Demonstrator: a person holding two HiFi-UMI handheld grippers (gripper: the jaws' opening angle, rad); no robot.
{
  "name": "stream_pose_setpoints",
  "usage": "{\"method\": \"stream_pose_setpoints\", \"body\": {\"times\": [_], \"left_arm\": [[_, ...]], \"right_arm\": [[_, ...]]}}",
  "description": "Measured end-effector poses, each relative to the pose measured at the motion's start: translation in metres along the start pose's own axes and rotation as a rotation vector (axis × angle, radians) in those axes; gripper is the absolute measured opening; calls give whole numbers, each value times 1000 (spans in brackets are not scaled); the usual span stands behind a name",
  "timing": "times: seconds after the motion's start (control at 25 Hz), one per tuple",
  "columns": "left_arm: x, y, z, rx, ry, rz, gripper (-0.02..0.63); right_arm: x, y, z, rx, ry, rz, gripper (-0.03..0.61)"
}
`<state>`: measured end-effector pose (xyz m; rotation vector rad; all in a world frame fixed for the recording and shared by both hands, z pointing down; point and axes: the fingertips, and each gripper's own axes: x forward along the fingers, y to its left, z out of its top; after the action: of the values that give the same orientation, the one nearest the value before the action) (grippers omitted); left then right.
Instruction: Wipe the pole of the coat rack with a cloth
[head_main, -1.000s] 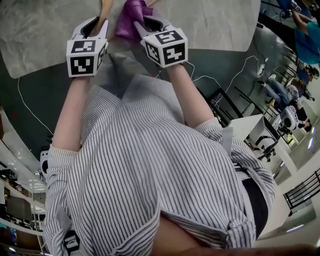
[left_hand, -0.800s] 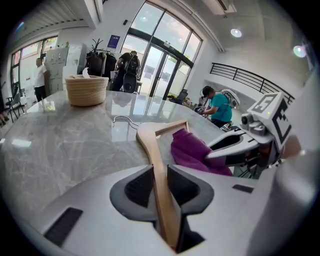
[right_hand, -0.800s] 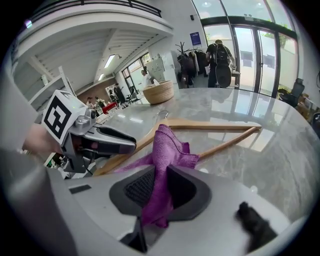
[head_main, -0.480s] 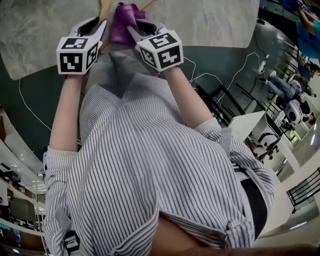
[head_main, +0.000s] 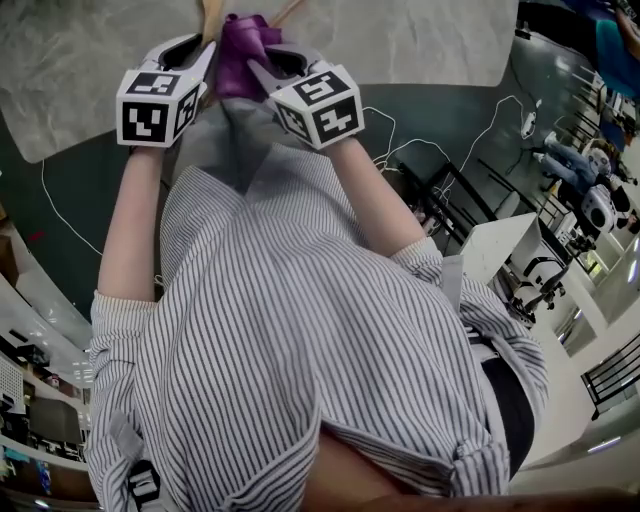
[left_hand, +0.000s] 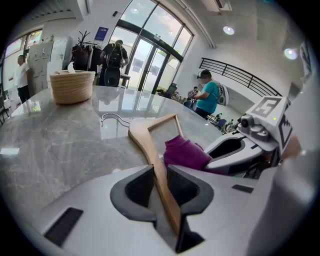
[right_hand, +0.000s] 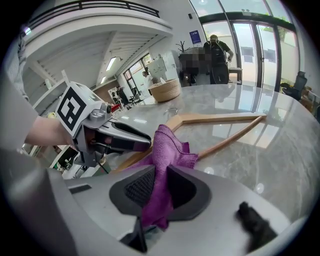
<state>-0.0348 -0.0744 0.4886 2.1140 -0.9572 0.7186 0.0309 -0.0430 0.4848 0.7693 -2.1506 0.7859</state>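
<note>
A light wooden clothes hanger with a metal hook lies tilted over the marble table. My left gripper is shut on one arm of the hanger. My right gripper is shut on a purple cloth, and the cloth presses against the hanger just past the left gripper. In the head view both grippers sit close together at the top: the left gripper, the right gripper, and the cloth between them. No coat rack pole is in view.
A woven basket stands far back on the table. Several people stand by the glass doors beyond it. In the head view, cables run over the dark floor and a white desk stands at the right.
The right gripper has slid left with the cloth along the hanger, closer to the left gripper. The left gripper has tilted a little and kept its grip.
</note>
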Motion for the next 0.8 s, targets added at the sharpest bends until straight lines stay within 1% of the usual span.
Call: {"method": "stream_pose_setpoints", "body": {"times": [0.28, 0.6, 0.72, 0.8], "left_arm": [[6, -1, 0, 1, 10, -13, 87], [3, -5, 0, 19, 10, -19, 87], [6, -5, 1, 11, 14, -21, 89], [8, -5, 3, -9, 15, -21, 89]], "right_arm": [[3, 15, -9, 10, 8, 57, 78], [-1, 24, -10, 19, 6, 83, 78], [-4, 23, -9, 29, 1, 103, 78], [-7, 18, -7, 34, -3, 103, 78]]}}
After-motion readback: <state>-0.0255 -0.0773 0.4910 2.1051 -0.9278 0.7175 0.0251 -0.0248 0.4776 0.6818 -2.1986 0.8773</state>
